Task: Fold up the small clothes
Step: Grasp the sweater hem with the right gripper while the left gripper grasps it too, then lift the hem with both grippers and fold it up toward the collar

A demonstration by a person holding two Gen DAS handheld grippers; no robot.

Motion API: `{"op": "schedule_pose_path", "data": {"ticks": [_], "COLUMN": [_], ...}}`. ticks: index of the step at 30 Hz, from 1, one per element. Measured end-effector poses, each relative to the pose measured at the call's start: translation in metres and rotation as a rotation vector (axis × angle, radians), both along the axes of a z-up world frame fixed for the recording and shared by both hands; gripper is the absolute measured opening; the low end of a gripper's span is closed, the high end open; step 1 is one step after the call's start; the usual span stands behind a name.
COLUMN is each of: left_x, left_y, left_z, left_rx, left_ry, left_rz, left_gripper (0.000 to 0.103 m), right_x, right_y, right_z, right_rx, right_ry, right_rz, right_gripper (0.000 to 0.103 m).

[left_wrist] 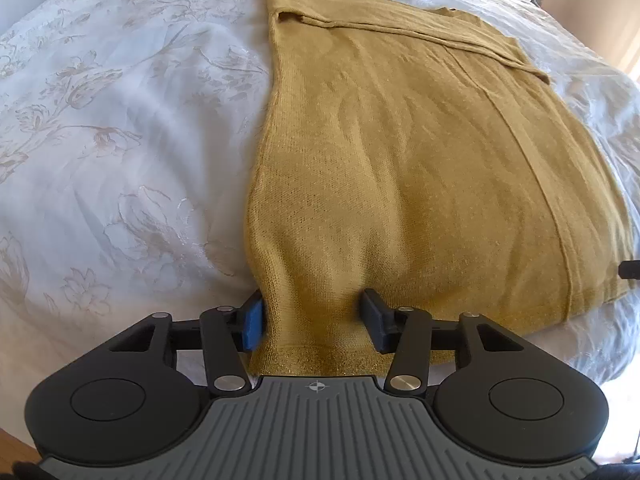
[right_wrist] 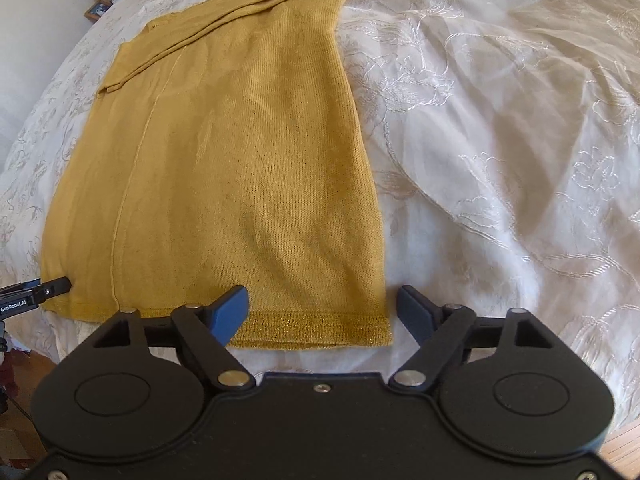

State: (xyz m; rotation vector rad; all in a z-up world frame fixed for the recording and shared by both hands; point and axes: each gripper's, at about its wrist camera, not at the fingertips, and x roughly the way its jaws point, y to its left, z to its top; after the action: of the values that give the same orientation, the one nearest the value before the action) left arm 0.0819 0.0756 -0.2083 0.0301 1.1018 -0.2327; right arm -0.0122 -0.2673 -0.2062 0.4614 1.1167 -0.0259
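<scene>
Left gripper sits at the near left corner of the mustard knit garment, fingers straddling the corner: blue pad against the garment's left side edge, the other finger resting on top of the knit. Fabric is bunched into a raised ridge between the two fingers, so the jaws are part-closed with cloth between them; whether the pads actually pinch it cannot be told.

Right gripper is at the near right corner of the same garment. Its blue-padded finger lies over the knit just above the glittery hem band; the other finger stands on the bedspread, just off the garment's right edge. Jaws stand apart and the cloth lies flat between them, not pinched.

Garment lies flat on the white embroidered bedspread, hem toward both cameras, a narrow strip folded diagonally across the far end. A vertical seam runs along its length.

Tip of the left gripper appears at the left edge of the right wrist view, by the hem corner. Small items stand on a shelf in the far corner.
</scene>
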Motion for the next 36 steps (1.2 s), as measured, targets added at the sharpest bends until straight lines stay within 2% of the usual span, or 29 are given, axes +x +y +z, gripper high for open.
{"op": "schedule_pose_path", "data": {"ticks": [1,2,3,4,5,8,13,18,27,32,36], "left_x": [0.001,0.001,0.001,0.002,0.002,0.004,0.01,0.034,0.119,0.169,0.208], "left_y": [0.001,0.003,0.005,0.008,0.011,0.017,0.019,0.013,-0.003,-0.009,-0.011], "left_z": [0.001,0.001,0.002,0.003,0.004,0.012,0.042,0.08,0.123,0.13,0.129], "left_rx": [-0.008,-0.025,-0.047,-0.078,-0.106,-0.159,-0.218,-0.281,-0.313,-0.298,-0.3], "left_ry": [0.003,0.009,0.015,0.026,0.038,0.044,-0.011,-0.108,-0.269,-0.33,-0.351], "left_rz": [0.003,0.008,0.017,0.028,0.04,0.075,0.093,0.13,0.176,0.207,0.236], "left_gripper": [0.041,0.035,0.031,0.024,0.018,0.011,0.008,0.008,0.008,0.008,0.008], "right_x": [0.001,0.001,0.001,0.001,0.0,-0.005,-0.009,0.012,0.105,0.163,0.205], "right_y": [0.0,-0.001,-0.002,-0.002,-0.003,-0.005,-0.02,-0.039,-0.073,-0.093,-0.099], "right_z": [0.0,-0.001,-0.001,-0.001,0.001,0.013,0.047,0.075,0.096,0.098,0.094], "right_rx": [0.004,0.012,0.028,0.043,0.051,0.099,0.167,0.197,0.227,0.219,0.187], "right_ry": [0.002,0.004,0.006,0.007,0.002,-0.042,-0.157,-0.251,-0.395,-0.441,-0.436], "right_rz": [0.002,0.003,0.003,0.007,0.014,0.017,-0.027,-0.041,-0.079,-0.098,-0.104], "right_gripper": [0.062,0.057,0.042,0.015,0.015,0.015,0.015,0.015,0.015,0.015,0.015]}}
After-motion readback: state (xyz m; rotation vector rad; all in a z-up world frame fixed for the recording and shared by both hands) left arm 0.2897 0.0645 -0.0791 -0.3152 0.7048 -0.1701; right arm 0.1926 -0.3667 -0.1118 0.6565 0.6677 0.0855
